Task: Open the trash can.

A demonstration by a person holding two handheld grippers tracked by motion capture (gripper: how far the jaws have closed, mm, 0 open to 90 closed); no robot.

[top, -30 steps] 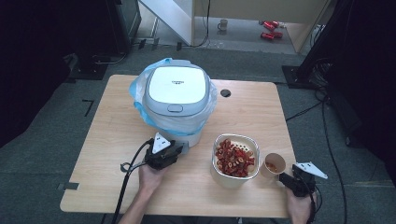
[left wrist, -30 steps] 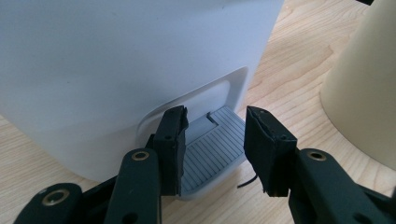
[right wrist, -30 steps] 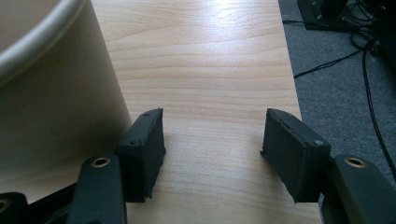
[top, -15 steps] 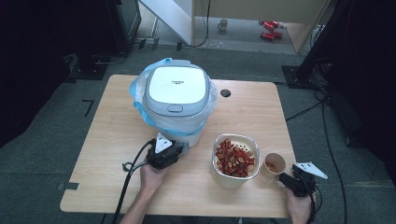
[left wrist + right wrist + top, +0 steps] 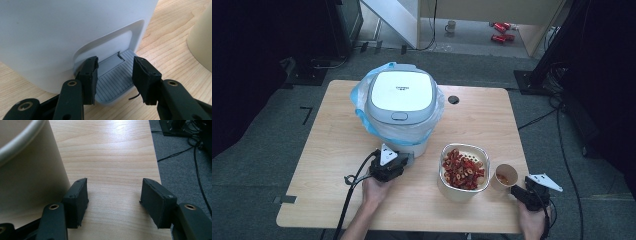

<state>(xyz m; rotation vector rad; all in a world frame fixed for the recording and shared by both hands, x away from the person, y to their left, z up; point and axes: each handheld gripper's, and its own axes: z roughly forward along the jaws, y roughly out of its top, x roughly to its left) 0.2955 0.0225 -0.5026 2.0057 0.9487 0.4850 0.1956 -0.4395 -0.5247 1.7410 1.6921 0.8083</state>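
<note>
A white pedal bin (image 5: 401, 100) lined with a blue bag stands at the middle of the table. My left gripper (image 5: 401, 162) lies low at the bin's base, with the grey ribbed pedal (image 5: 113, 80) between its jaws. Those jaws have just been opening, and the pads stand at the pedal's two sides without pressing. My right gripper (image 5: 516, 190) rests near the table's front right corner, just right of a paper cup (image 5: 504, 176). It is open (image 5: 113, 197) over bare wood, with the cup's wall (image 5: 27, 177) beside its left finger.
A cream bowl (image 5: 457, 194) full of red pieces sits between the two grippers, and its side (image 5: 200, 42) shows at the right of the left gripper view. The table's right edge (image 5: 156, 157) runs close to the right gripper. A cable hole (image 5: 453, 99) lies behind the bin.
</note>
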